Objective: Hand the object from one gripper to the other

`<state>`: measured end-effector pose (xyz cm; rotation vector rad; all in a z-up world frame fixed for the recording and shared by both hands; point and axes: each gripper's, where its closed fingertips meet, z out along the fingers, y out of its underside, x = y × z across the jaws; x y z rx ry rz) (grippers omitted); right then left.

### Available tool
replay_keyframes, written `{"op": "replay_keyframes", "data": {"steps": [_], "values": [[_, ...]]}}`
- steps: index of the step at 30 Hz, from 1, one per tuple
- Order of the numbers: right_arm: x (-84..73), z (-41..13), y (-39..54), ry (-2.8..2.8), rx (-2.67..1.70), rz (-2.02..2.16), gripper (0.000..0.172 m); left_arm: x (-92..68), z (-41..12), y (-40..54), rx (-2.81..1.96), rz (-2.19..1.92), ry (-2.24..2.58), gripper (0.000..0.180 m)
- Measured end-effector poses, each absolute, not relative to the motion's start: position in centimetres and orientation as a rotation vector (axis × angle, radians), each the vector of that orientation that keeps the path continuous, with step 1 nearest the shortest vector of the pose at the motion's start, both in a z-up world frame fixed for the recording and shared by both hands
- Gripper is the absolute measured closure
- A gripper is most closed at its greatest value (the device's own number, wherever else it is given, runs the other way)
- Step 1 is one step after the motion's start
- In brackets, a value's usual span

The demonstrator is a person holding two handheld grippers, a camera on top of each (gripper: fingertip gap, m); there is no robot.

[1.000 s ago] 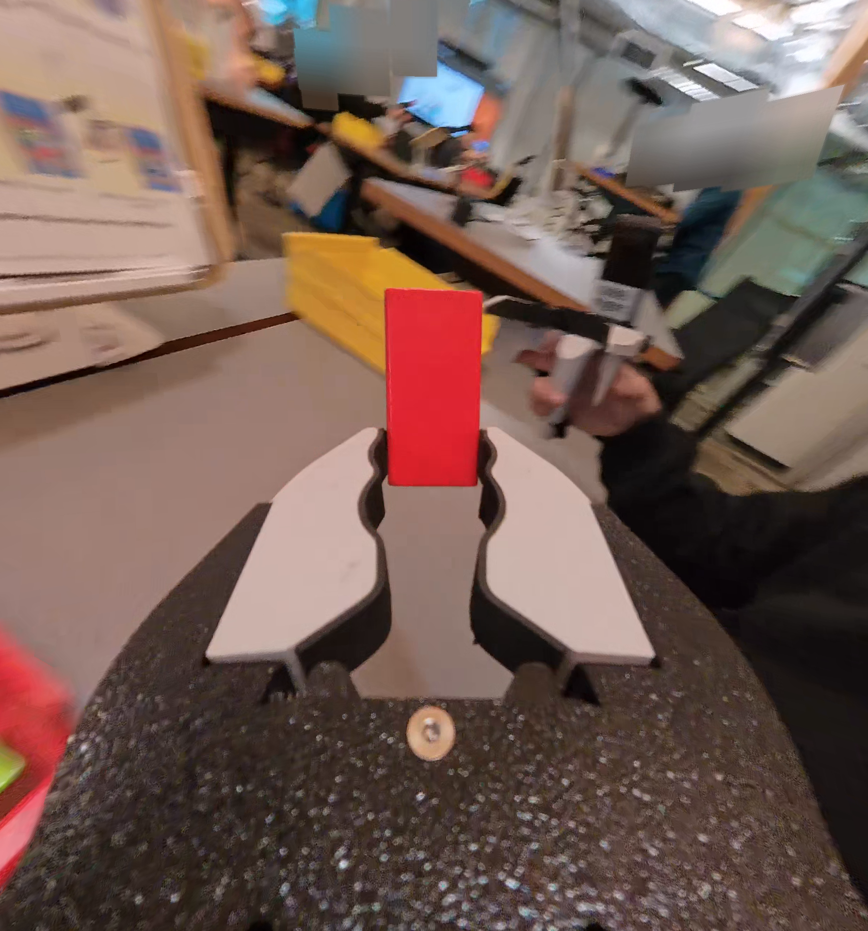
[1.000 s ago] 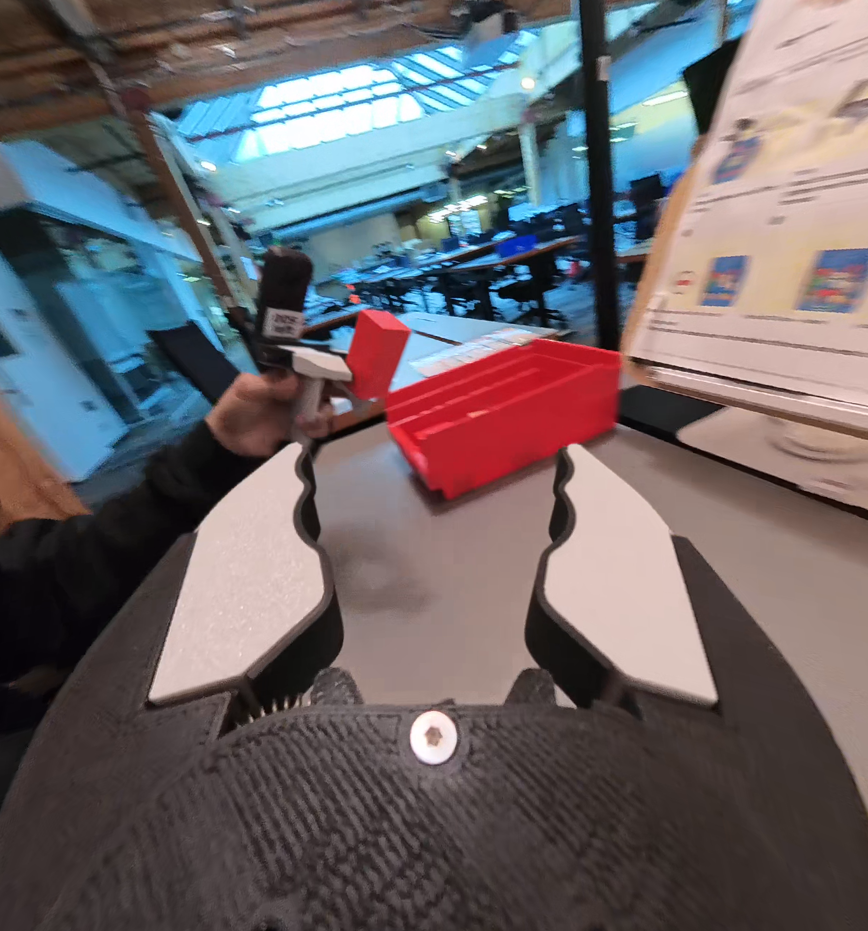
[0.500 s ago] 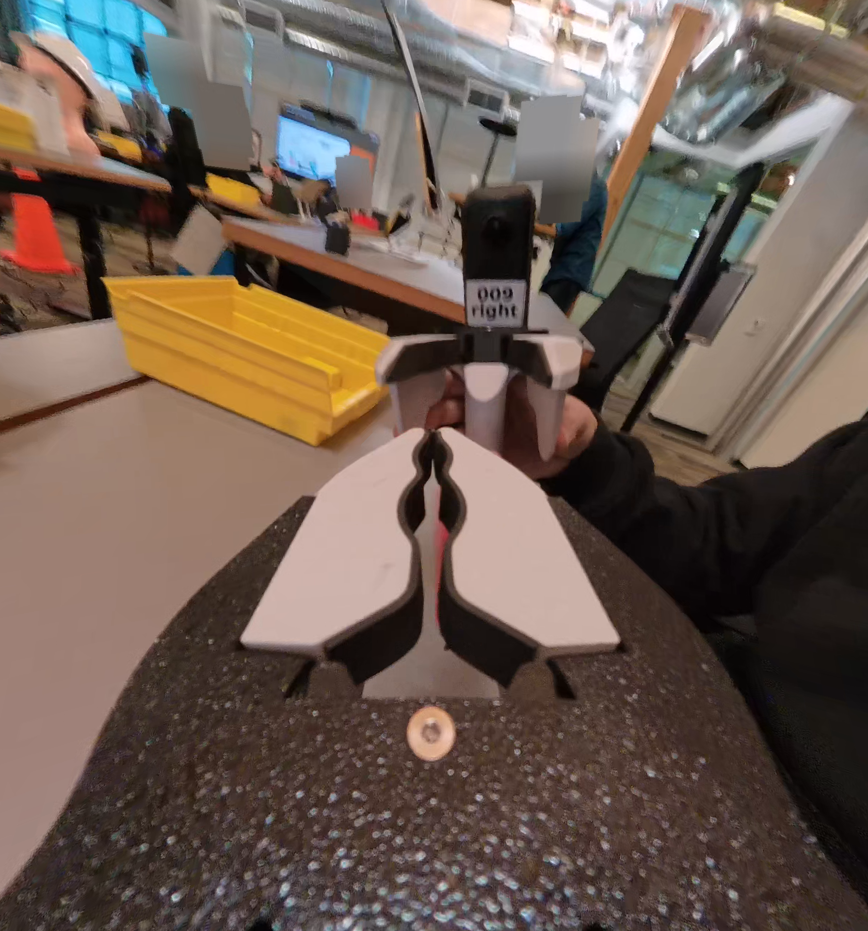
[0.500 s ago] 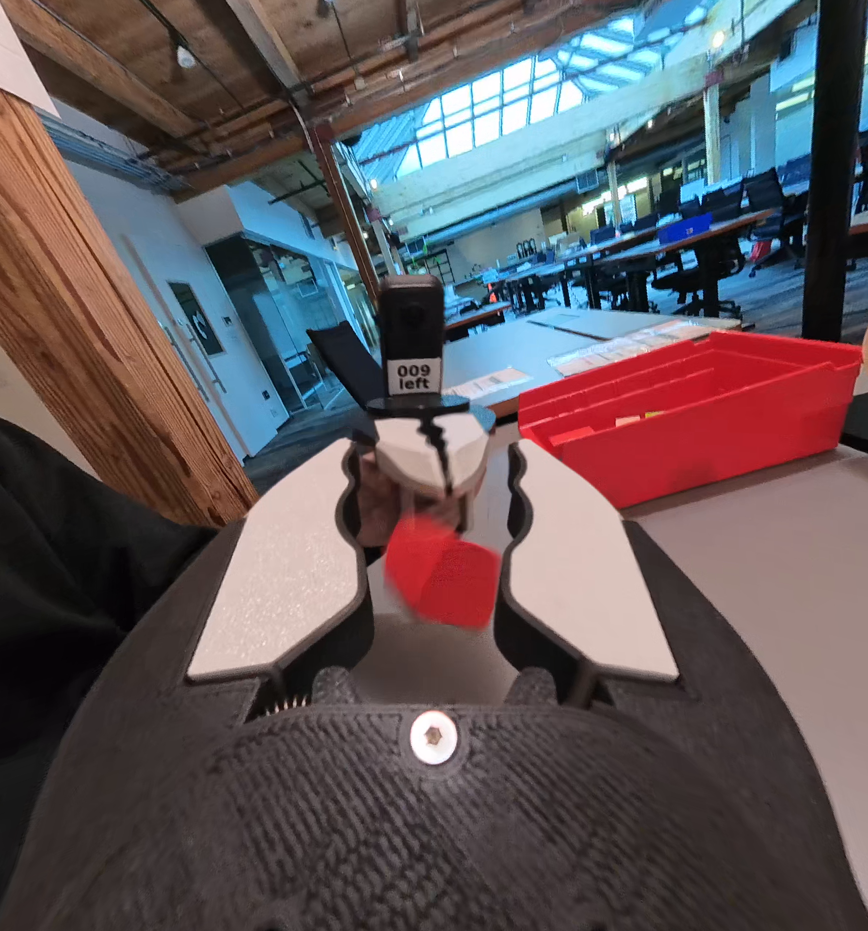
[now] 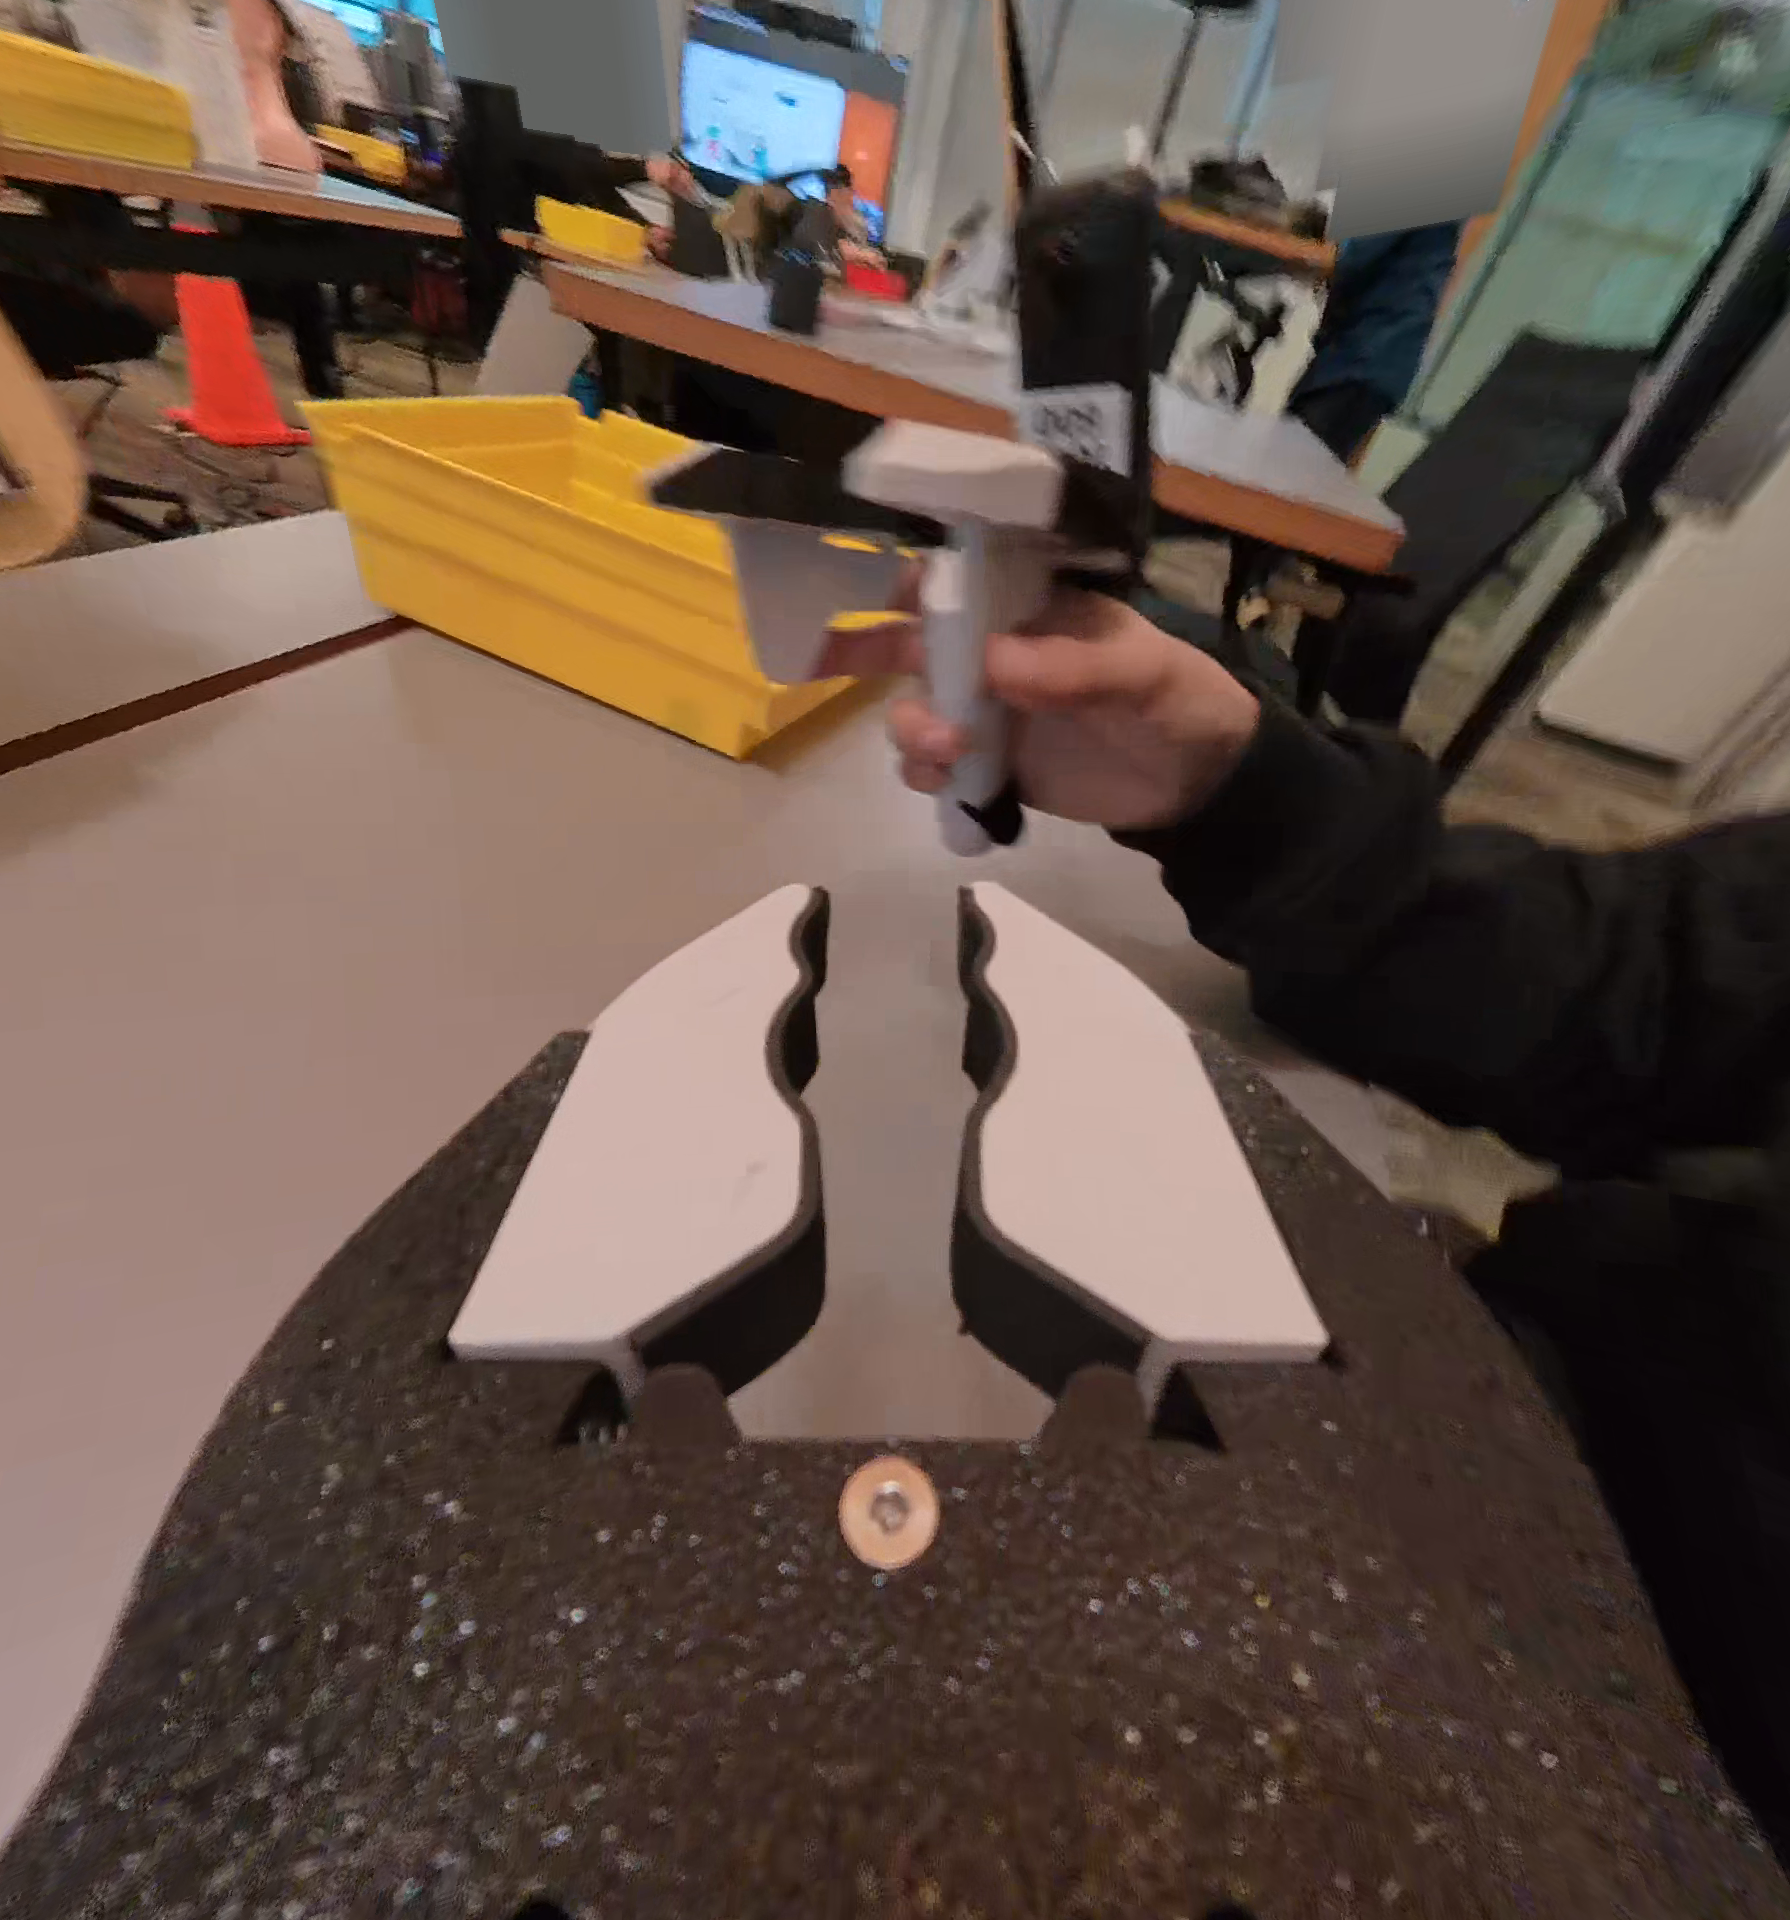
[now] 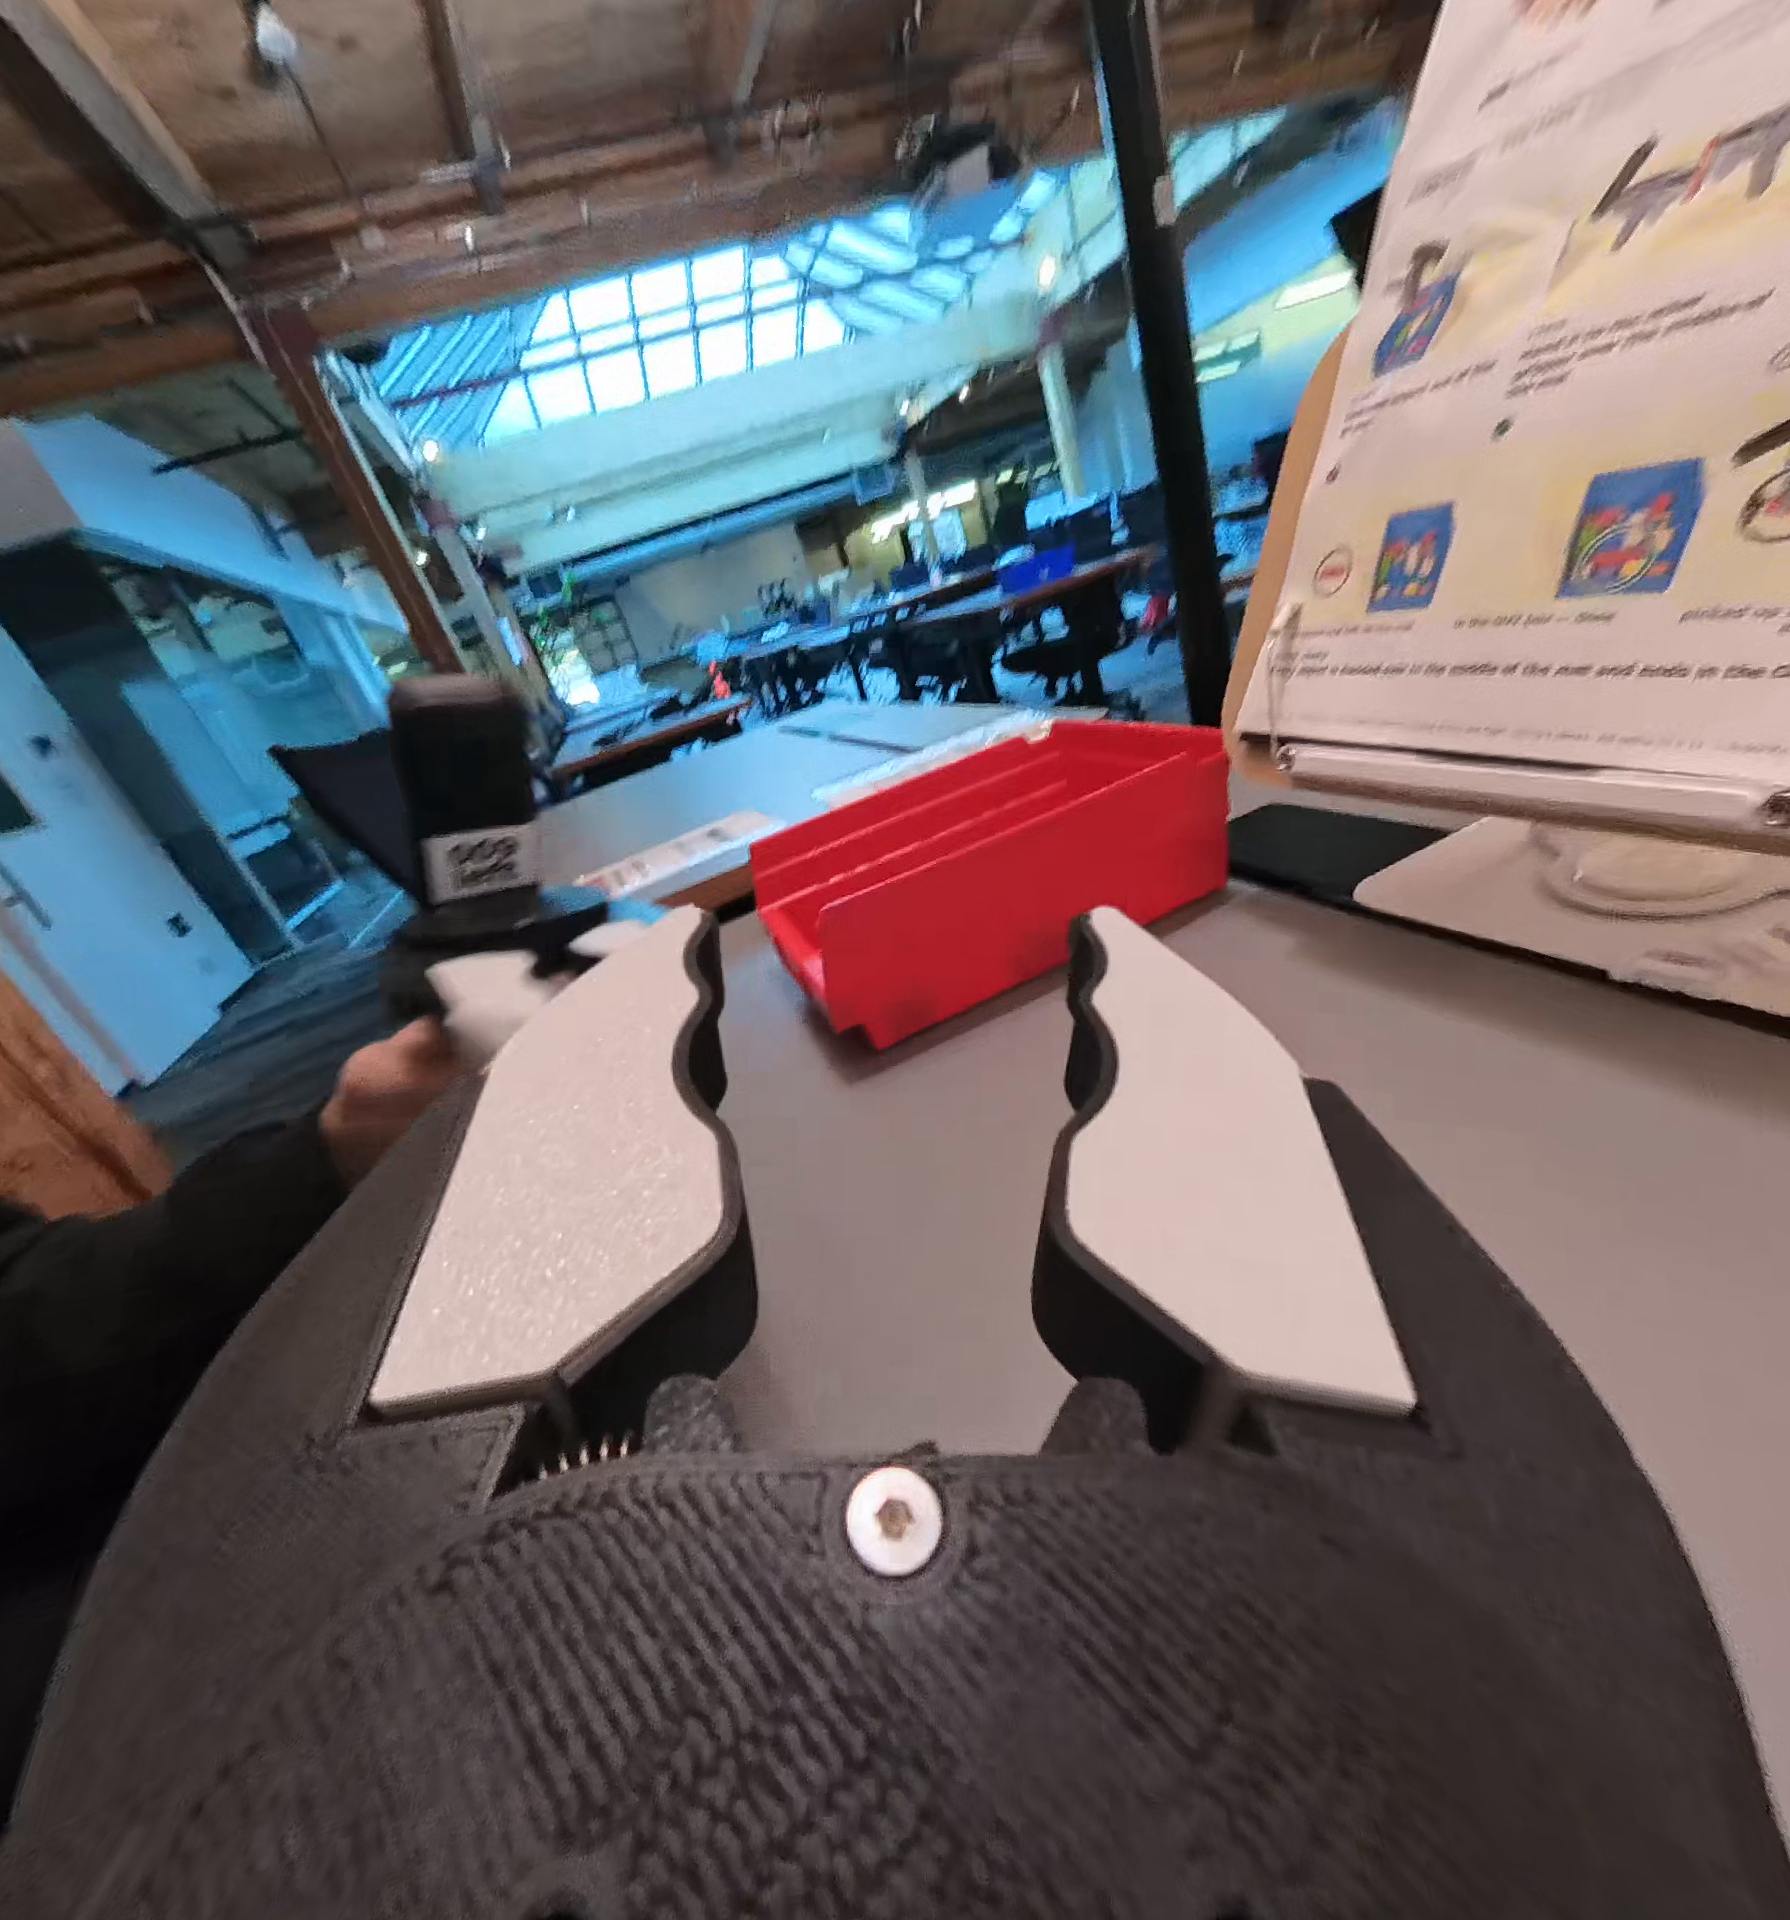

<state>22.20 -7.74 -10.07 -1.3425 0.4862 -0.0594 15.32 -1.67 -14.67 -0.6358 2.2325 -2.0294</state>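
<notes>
Left gripper (image 5: 891, 904) is open. Its 2 white fingers (image 5: 662, 1143) stand a little apart, and only the grey table (image 5: 247, 935) shows between them. Nothing is in its grip.

Right gripper (image 6: 891, 935) is open too, and wider. Its 2 fingers (image 6: 579, 1164) have only table between them, so it holds nothing as well.

The object to pass over does not show in either view, so I cannot tell where it is.

Past the left gripper's tips, a hand (image 5: 1109, 717) in a black sleeve (image 5: 1493, 987) holds the right gripper up above the table by its white handle. That gripper points to the left, toward a yellow bin (image 5: 517, 520) that sits on the table. It is blurry. Farther back, an orange cone (image 5: 226, 364) stands on the floor.

Past the right gripper's tips, a red bin (image 6: 1026, 862) sits on the table, a bit to the right of the middle. To the right of it, a board with printed paper (image 6: 1597, 416) leans on a stand. To the left, the left gripper shows partly behind the right gripper's own finger, held by another hand (image 6: 392, 1081).
</notes>
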Motion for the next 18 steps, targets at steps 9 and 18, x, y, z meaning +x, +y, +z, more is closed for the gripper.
{"op": "replay_keyframes", "data": {"steps": [9,18], "values": [[14.7,-10.5,-7.5,0.144,-1.65,0.18,0.093,8.9,-21.3,-1.3,-0.324,-1.411,2.548,0.117],[7.5,-23.9,-8.9,-0.805,-2.525,-0.278,0.092,13.3,-16.6,4.3,-0.493,-1.459,2.31,0.107]]}}
